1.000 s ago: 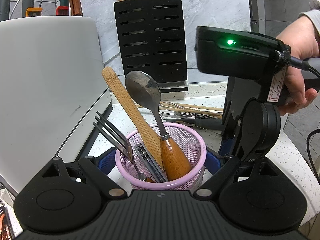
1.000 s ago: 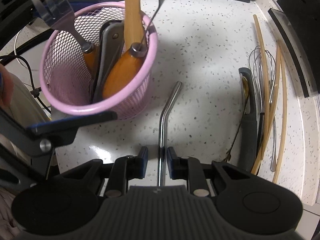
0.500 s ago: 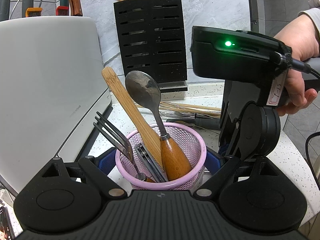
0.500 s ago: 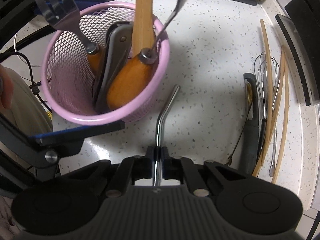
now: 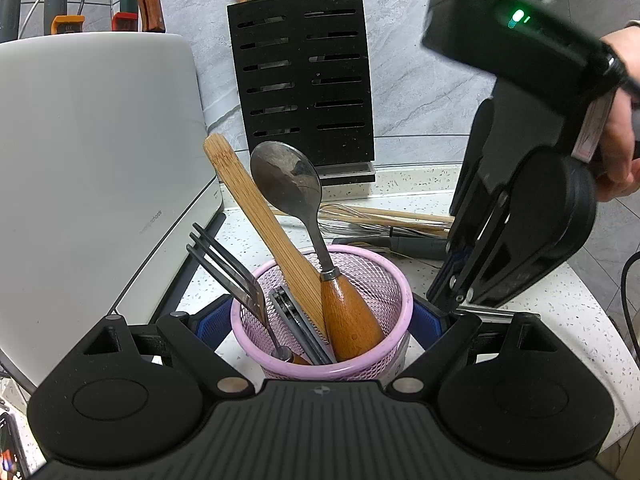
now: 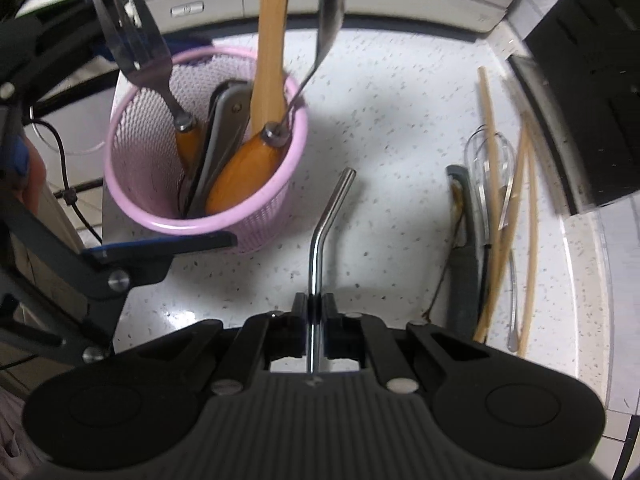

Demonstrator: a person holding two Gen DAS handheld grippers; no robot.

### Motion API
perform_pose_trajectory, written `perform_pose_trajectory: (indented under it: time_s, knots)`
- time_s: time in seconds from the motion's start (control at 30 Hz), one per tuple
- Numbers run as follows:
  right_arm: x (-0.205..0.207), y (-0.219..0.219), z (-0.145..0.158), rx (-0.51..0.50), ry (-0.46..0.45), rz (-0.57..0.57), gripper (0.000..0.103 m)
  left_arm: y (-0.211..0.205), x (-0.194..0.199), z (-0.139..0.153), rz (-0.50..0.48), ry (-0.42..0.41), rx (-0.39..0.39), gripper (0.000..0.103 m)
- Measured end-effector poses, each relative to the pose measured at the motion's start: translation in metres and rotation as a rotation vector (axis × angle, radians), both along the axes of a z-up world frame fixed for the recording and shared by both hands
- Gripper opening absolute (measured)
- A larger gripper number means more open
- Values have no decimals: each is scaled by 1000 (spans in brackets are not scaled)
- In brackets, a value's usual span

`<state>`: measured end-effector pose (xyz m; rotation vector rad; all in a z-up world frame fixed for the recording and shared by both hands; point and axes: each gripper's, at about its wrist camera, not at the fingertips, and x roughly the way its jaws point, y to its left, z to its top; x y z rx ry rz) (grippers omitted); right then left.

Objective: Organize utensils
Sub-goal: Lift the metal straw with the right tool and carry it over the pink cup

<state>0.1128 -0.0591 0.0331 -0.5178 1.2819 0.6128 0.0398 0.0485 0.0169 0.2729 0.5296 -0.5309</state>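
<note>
With my right gripper [image 6: 316, 307] clamped on the bent straw [image 6: 320, 236] just above the surface [image 6: 400, 128], beside the cup [image 6: 256, 228], my left gripper [image 5: 322, 320] hugs that cup. Pinched so thinly, the straw could swivel or catch the crowded rim.

We read "morphy richards" in small grey letters running up the side of the white appliance [image 5: 100, 168] left of our left gripper, a handwritten tag on the right gripper's body stays illegible
</note>
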Motion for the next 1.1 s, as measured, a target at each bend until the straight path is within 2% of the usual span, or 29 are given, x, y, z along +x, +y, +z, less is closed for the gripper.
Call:
perform_pose_trajectory:
  time_s: [0.2,0.37,0.77,0.93,1.1]
  knots:
    - [-12,-16,15,74,-61,-41,3,0,0,0,-1,0,1,103]
    - [-17,-32,23,161,-116,-117,3,1,0,1,-2,1,1,103]
    - [-24,-61,46,427,-262,-255,3,2,0,1,-3,1,1,103]
    - [-31,-65,62,526,-348,-266,3,2,1,2,-3,1,0,103]
    - [-46,-69,81,674,-492,-287,3,3,1,2,-2,2,0,103]
